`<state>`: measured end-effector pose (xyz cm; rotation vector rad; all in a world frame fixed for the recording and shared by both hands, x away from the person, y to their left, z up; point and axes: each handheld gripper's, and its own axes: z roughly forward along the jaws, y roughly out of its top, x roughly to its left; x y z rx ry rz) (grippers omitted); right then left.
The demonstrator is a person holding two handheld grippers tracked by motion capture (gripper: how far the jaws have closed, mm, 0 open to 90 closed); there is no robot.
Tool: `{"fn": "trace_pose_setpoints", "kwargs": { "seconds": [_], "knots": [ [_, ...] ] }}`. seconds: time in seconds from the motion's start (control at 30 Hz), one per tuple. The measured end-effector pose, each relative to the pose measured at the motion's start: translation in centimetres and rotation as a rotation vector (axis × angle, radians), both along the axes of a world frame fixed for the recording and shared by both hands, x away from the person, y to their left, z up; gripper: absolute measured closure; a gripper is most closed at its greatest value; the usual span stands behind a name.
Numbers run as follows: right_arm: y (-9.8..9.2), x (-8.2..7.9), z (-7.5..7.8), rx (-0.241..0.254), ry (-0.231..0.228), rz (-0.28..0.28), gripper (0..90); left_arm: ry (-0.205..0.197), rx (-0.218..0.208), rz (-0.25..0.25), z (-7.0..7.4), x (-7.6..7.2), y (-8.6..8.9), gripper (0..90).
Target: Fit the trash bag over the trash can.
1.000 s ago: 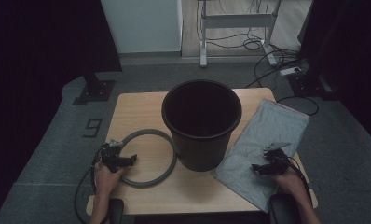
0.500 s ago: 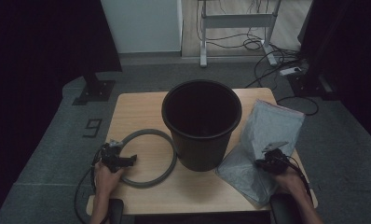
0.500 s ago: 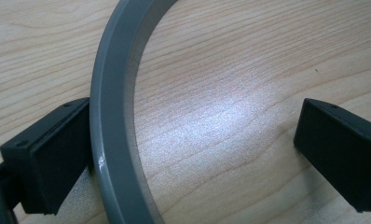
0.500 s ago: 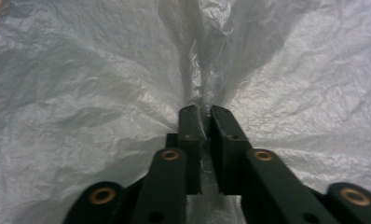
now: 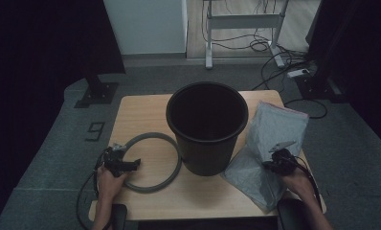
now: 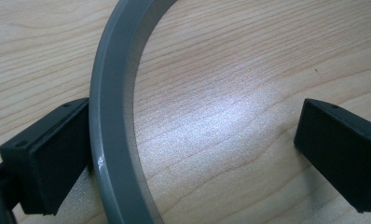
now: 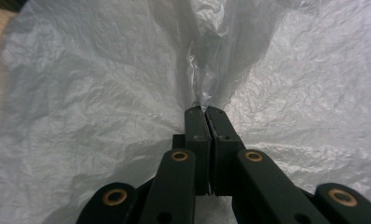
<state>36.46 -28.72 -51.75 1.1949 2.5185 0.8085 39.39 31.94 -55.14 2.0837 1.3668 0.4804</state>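
A black bucket stands upright in the middle of the wooden table. A grey ring lies flat to its left. My left gripper is open across the ring's near-left edge. In the left gripper view the ring runs close beside one jaw, and the left gripper has bare wood across the rest of its gap. A crinkled pale plastic bag lies right of the bucket. My right gripper has just been closing its jaws and is shut on a raised fold of the bag; the right gripper pinches that fold at its tips.
The bucket stands between the two hands, its wall close to both the ring and the bag. The table's front edge is just behind both hands. On the floor beyond the table are a metal stand and cables.
The right gripper's jaws closed on the bag. The bag went from lying flat to bunched, with a fold pulled up at the gripper. The left gripper and the ring stayed put.
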Motion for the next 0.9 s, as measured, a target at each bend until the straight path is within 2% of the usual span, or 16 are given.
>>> {"fn": "trace_pose_setpoints", "kwargs": {
  "seconds": [0.47, 0.67, 0.9],
  "knots": [
    [-1.0, 0.8, 3.8, 0.024, -0.001, -0.018, 87.6, 0.0, 0.0, 0.0, 0.0, 0.0, 0.0, 0.0],
    [-1.0, 1.3, 5.6, 0.014, -0.004, -0.025, 87.7, 0.0, -0.001, 0.0, 0.0, 0.0, 0.0, 0.0],
    [-1.0, 1.9, 7.5, -0.001, 0.017, -0.022, 87.7, 0.0, 0.0, -0.001, 0.0, 0.0, 0.0, 0.0]
  ]
}}
